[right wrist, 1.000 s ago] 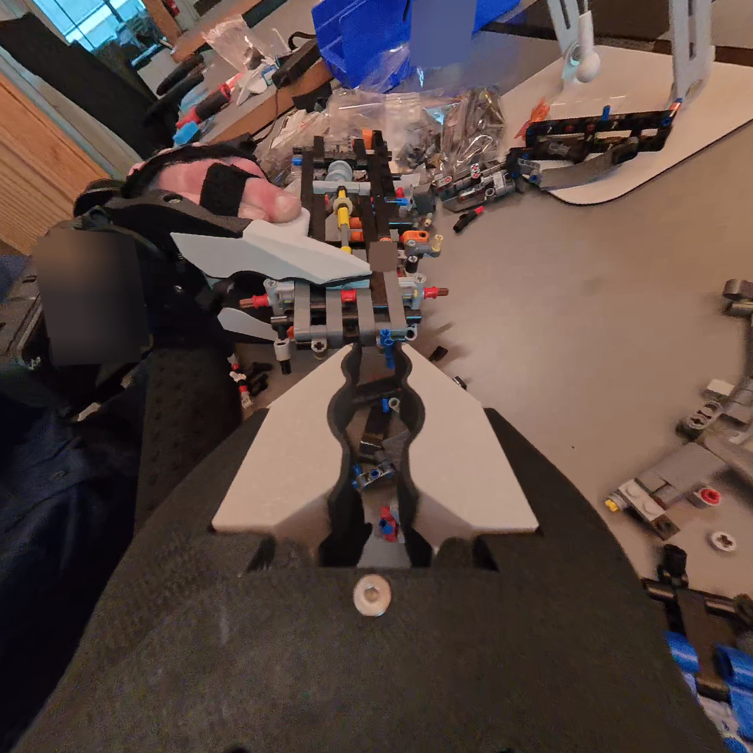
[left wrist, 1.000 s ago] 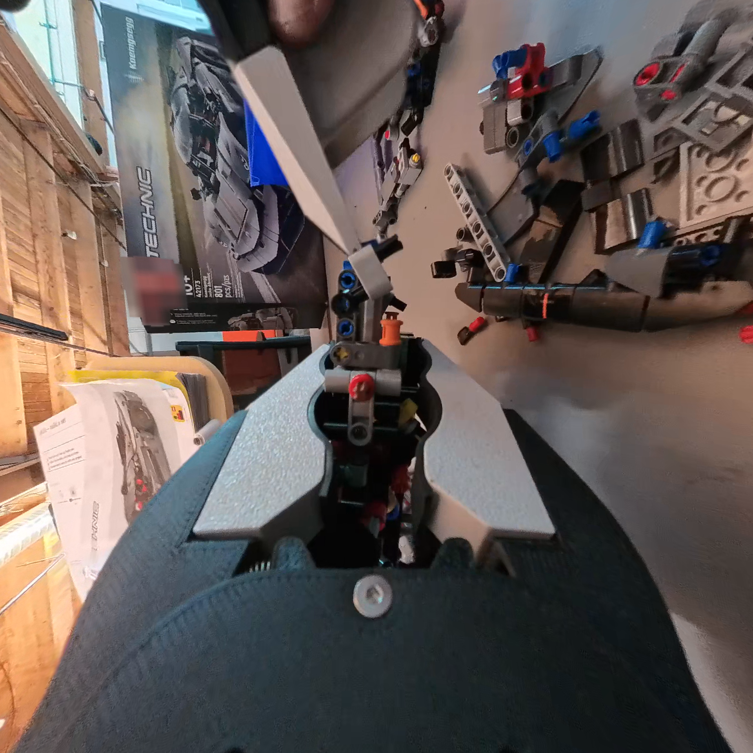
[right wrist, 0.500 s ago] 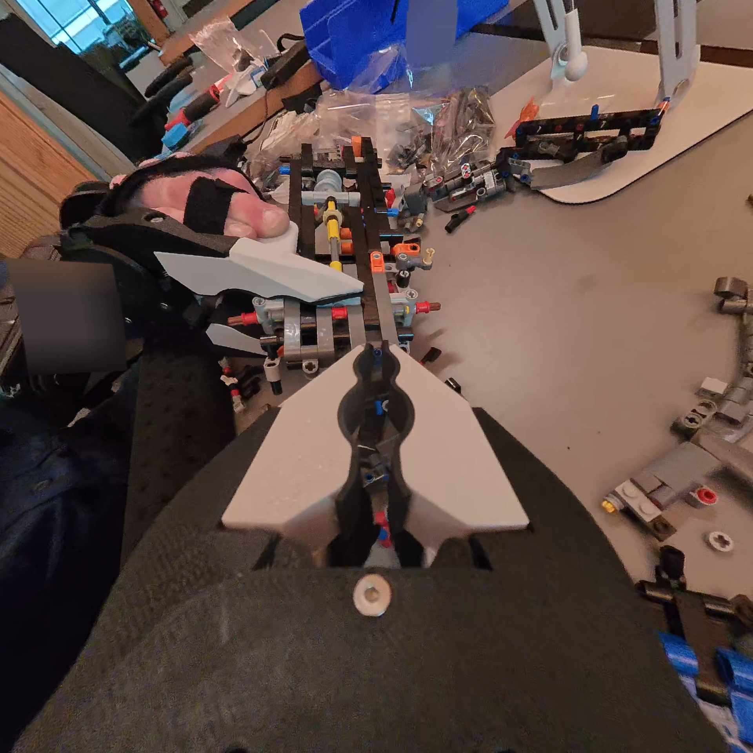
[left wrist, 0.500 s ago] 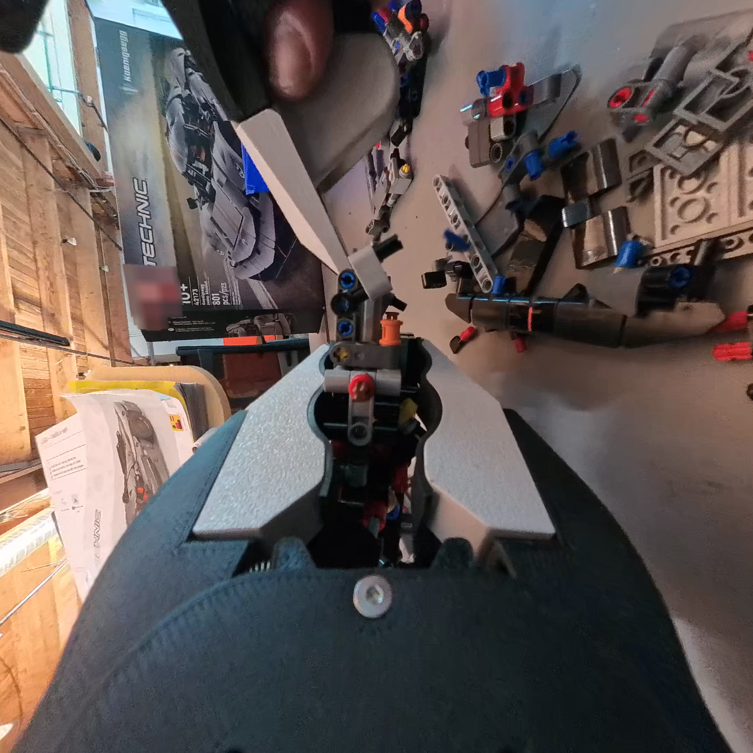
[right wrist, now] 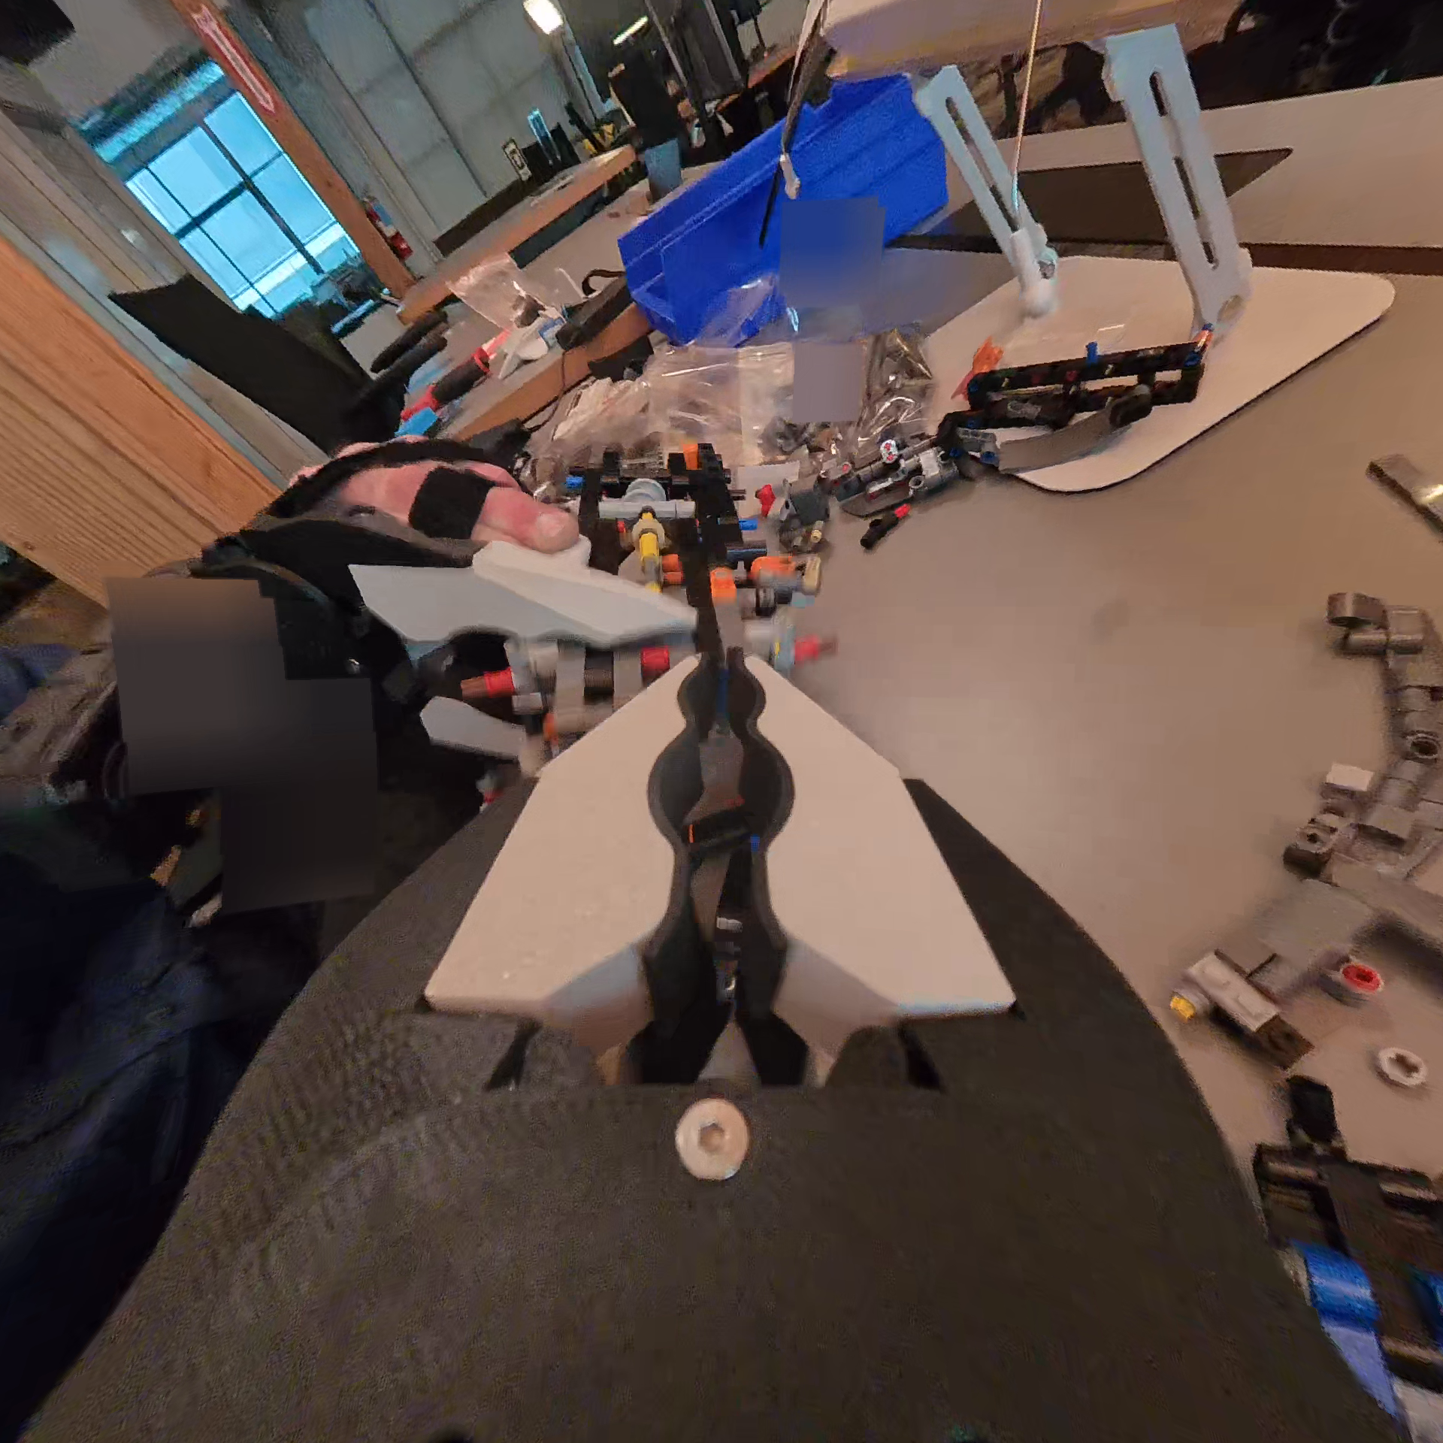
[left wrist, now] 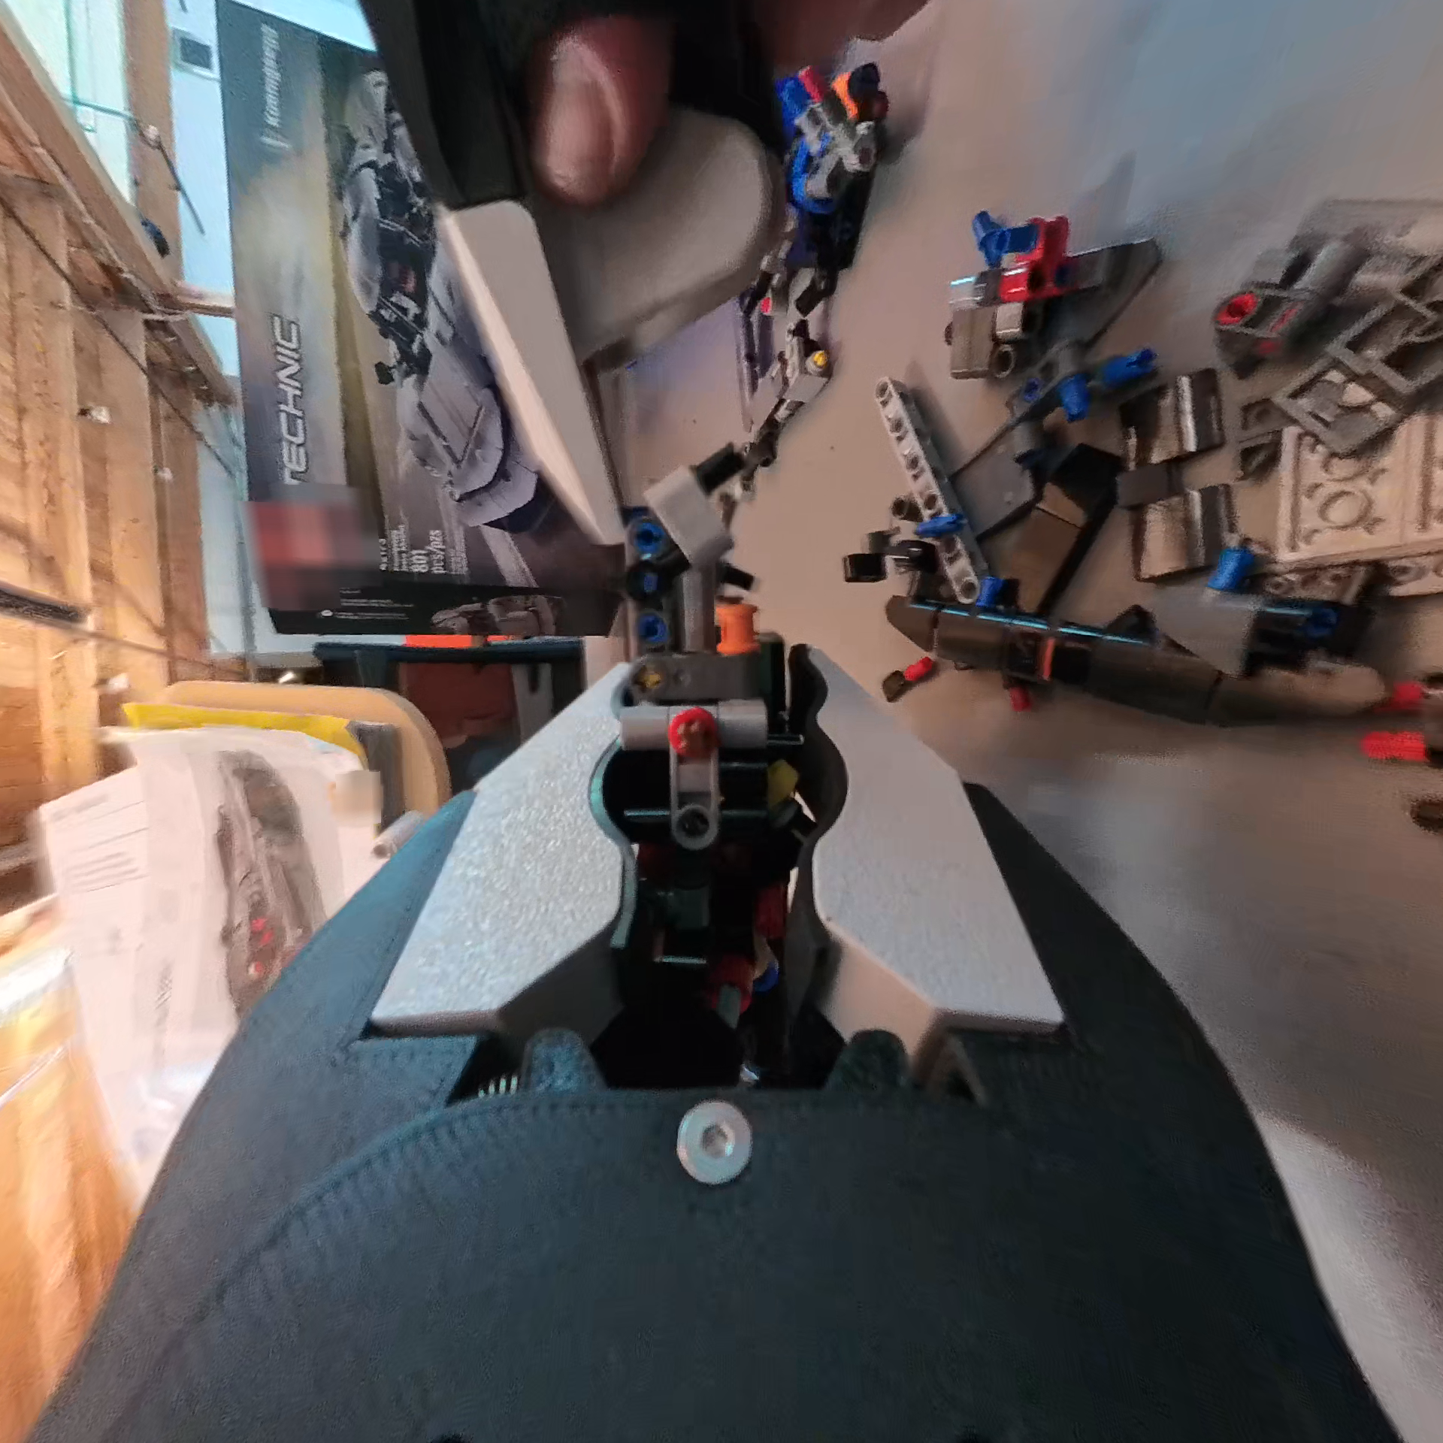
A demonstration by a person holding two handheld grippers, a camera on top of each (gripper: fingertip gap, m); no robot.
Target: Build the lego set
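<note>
The left gripper (left wrist: 714,750) is clenched on the half-built lego frame (right wrist: 671,593), steadying it above the counter (right wrist: 1054,664). The right gripper (right wrist: 722,671) is pinched onto the frame's near end, probably seating a piece.

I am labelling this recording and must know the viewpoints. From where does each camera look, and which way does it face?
Left wrist view: sits on the left claw, looks along its fingers across the table to loose grey parts and the set's box; the claw grips the chassis.
Right wrist view: sits on the right claw, looks along the chassis toward the blue bin; the claw is shut on a thin piece.
Shared: the chassis and both claws.
</note>
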